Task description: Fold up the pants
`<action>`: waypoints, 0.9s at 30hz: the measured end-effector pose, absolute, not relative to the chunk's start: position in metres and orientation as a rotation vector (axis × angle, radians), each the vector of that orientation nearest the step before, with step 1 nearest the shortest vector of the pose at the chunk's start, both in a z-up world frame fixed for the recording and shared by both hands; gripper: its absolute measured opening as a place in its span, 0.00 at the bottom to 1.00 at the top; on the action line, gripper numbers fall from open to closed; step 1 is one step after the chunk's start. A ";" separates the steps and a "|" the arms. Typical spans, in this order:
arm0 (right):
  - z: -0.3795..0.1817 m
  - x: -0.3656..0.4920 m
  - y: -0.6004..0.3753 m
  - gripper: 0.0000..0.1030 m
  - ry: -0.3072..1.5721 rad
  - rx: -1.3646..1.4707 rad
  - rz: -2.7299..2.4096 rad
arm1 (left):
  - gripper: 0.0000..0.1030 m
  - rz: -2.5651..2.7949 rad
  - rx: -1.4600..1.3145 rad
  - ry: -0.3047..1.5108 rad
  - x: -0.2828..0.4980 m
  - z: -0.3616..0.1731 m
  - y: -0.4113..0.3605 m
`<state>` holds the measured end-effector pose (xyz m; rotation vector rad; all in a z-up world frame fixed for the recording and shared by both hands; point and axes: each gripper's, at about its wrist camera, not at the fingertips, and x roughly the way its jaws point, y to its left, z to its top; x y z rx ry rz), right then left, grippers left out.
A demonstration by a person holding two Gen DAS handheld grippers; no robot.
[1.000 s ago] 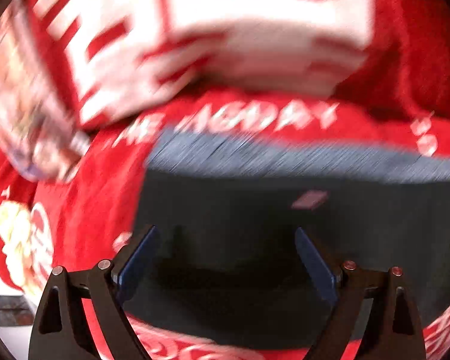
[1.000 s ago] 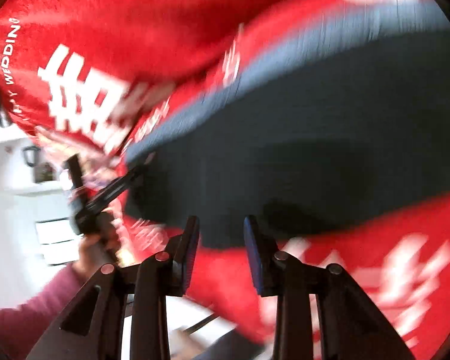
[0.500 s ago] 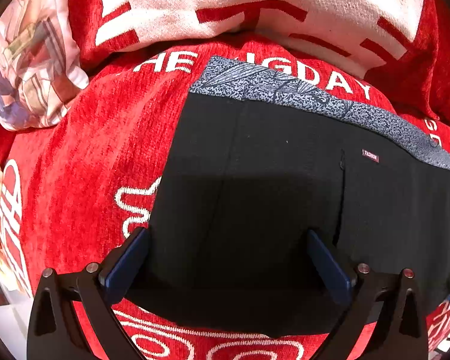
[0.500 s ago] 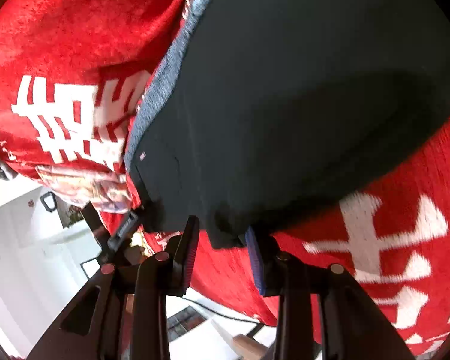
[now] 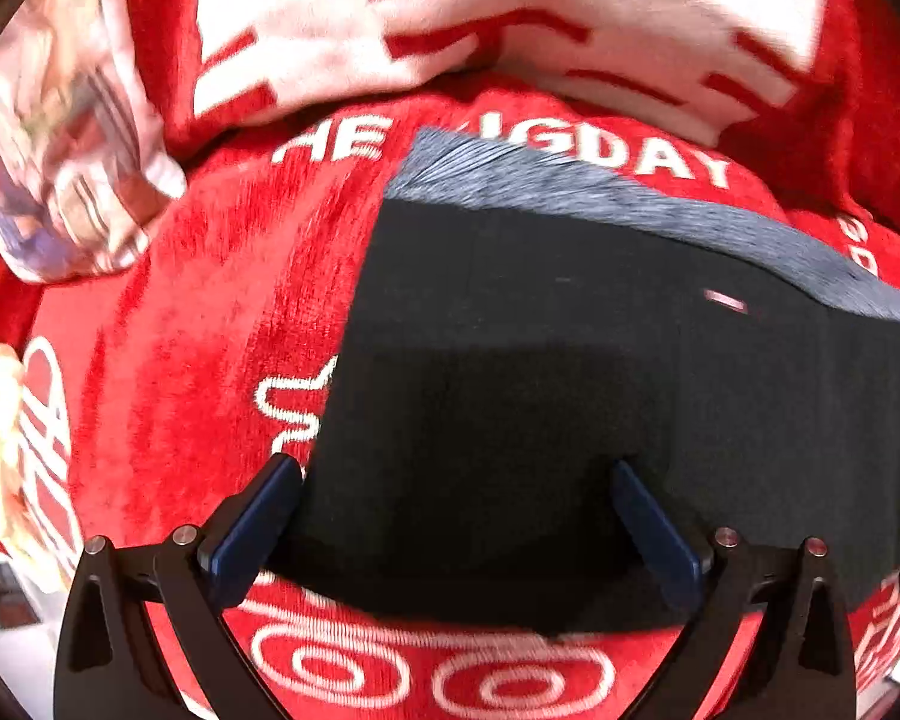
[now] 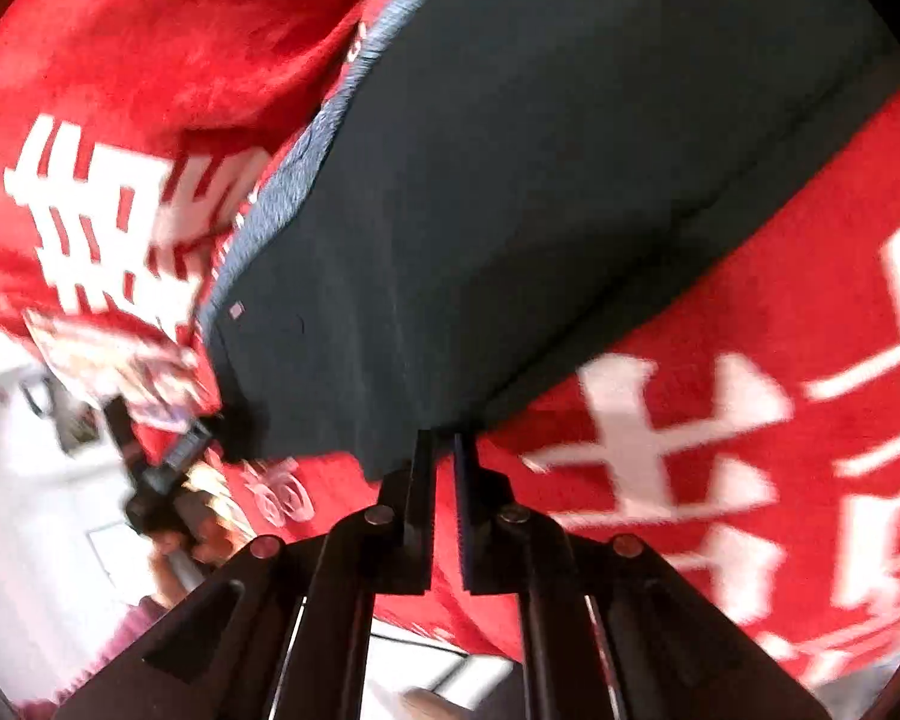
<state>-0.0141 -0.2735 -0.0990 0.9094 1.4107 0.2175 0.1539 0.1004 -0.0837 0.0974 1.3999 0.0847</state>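
Black pants (image 5: pixel 570 372) with a grey waistband (image 5: pixel 600 204) lie flat on a red blanket (image 5: pixel 198 324) with white lettering. My left gripper (image 5: pixel 456 486) is open, its blue fingers spread over the near left edge of the pants. In the right wrist view the pants (image 6: pixel 540 210) fill the middle. My right gripper (image 6: pixel 444 450) is nearly shut at the pants' near corner, the hem edge at the fingertips; whether cloth sits between them is not clear. The left gripper (image 6: pixel 168 462) shows small at the left, at the pants' other corner.
A red pillow with large white characters (image 5: pixel 450 18) lies behind the waistband. A patterned pale cushion (image 5: pixel 66 162) sits at the far left. The blanket's edge and a white floor (image 6: pixel 48 516) show at the lower left of the right wrist view.
My right gripper's jaws have narrowed from a clear gap to almost closed at the pants' corner. My left gripper stays open over the pants, shifted only slightly.
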 end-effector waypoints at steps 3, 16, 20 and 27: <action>-0.069 -0.011 -0.295 0.13 1.372 0.791 0.192 | 1.00 0.012 0.135 1.355 0.142 -0.061 0.068; -0.097 0.002 -0.378 0.32 1.311 1.058 0.025 | 1.00 -0.228 0.047 1.494 0.123 -0.099 -0.086; -0.111 0.008 -0.382 0.14 1.260 1.151 0.044 | 1.00 -0.213 0.044 1.521 0.115 -0.107 -0.085; -0.108 -0.005 -0.375 0.08 1.264 1.035 0.041 | 1.00 -0.222 0.166 1.479 0.097 -0.109 -0.100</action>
